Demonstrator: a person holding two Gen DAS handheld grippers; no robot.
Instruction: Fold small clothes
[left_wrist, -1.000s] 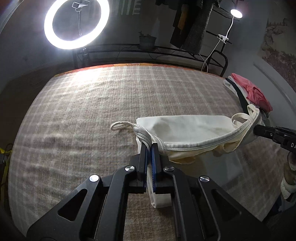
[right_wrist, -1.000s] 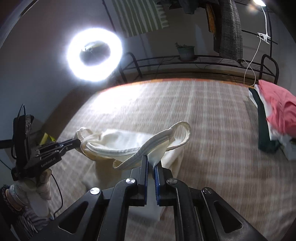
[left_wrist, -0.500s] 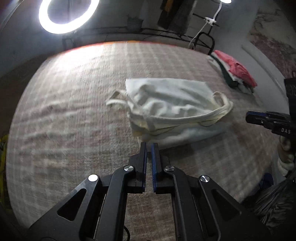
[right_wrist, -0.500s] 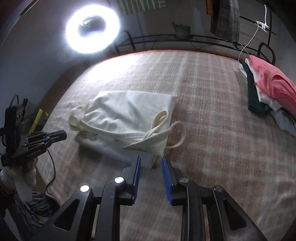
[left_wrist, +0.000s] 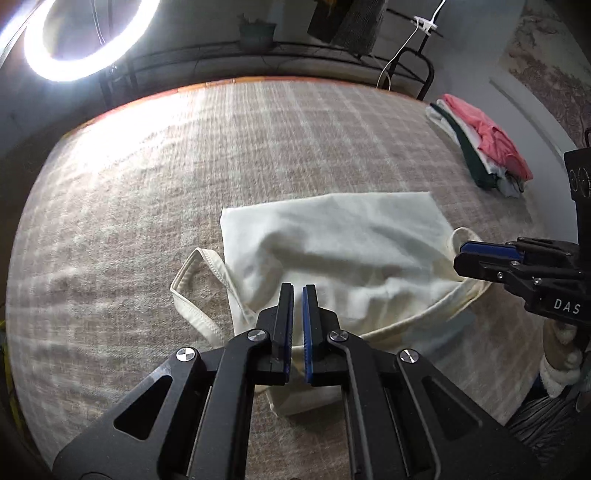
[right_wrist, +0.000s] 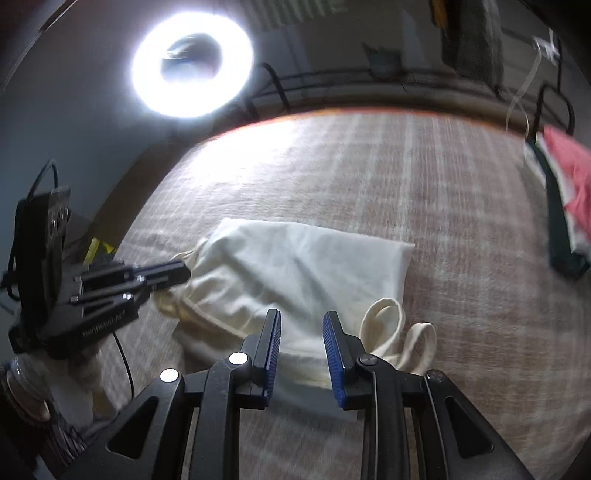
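A cream sleeveless top (left_wrist: 332, 243) lies folded on the checked beige bedcover (left_wrist: 184, 166); its straps loop out at the left (left_wrist: 192, 284) and the right. My left gripper (left_wrist: 298, 291) hovers over its near edge, jaws almost closed, holding nothing. My right gripper (right_wrist: 301, 319) is open and empty above the top (right_wrist: 295, 266), beside a loose strap (right_wrist: 384, 321). Each gripper shows in the other's view: the right one (left_wrist: 480, 258), the left one (right_wrist: 173, 273).
A pile of folded clothes, pink on top (left_wrist: 484, 136), sits at the bed's right edge and shows in the right wrist view (right_wrist: 569, 184). A ring light (left_wrist: 74, 37) and a dark metal rack (left_wrist: 295, 48) stand behind the bed.
Both grippers let go of the top's straps; the top dropped flat on the bed. Since then both grippers moved back in over its near edge and the right one opened wider.
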